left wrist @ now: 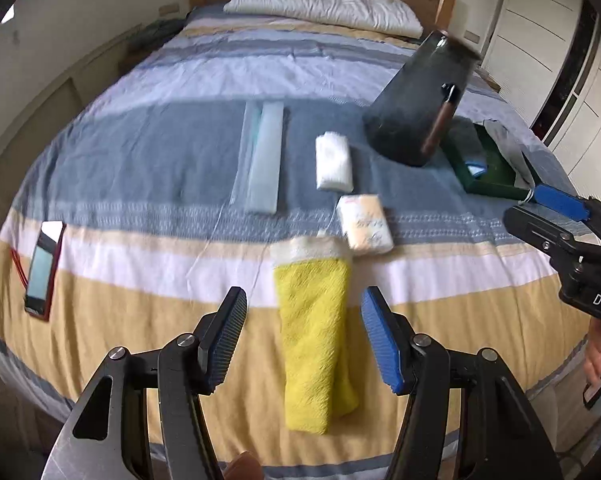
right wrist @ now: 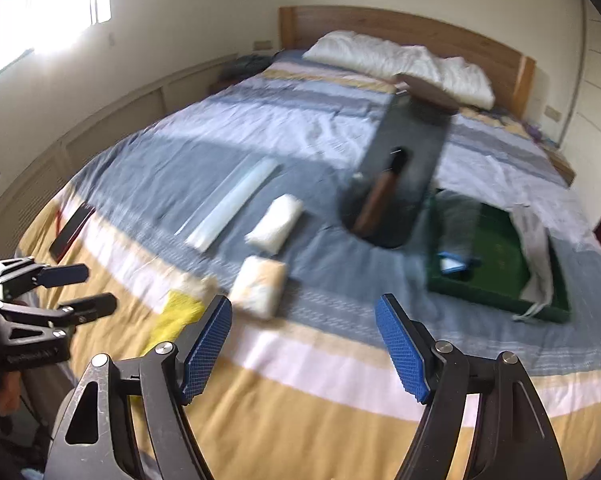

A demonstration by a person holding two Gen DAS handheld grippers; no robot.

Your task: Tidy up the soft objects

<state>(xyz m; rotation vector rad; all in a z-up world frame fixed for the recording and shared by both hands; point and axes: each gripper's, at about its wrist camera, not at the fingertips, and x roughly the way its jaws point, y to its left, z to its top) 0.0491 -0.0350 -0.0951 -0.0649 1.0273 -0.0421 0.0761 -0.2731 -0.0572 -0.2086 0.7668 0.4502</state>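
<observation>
Striped bed (left wrist: 140,160), soft and wrinkled underneath. Both grippers' fingers spread apart, empty: left gripper (left wrist: 304,336) straddling yellow towel (left wrist: 314,332), right gripper (right wrist: 304,344) off it. Likely to snag bedspread with towel, or unfold it on lifting.

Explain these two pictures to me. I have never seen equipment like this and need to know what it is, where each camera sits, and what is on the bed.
No robot: a person holds two hand-held pincers, each with a camera looking along its blue fingers. One picture comes from the left gripper, the other from the right gripper. Both are open and hold nothing. On the striped bed lie a yellow towel, two small white rolled cloths, a long pale packet, a phone, a dark bin and a green tray holding cloths.
</observation>
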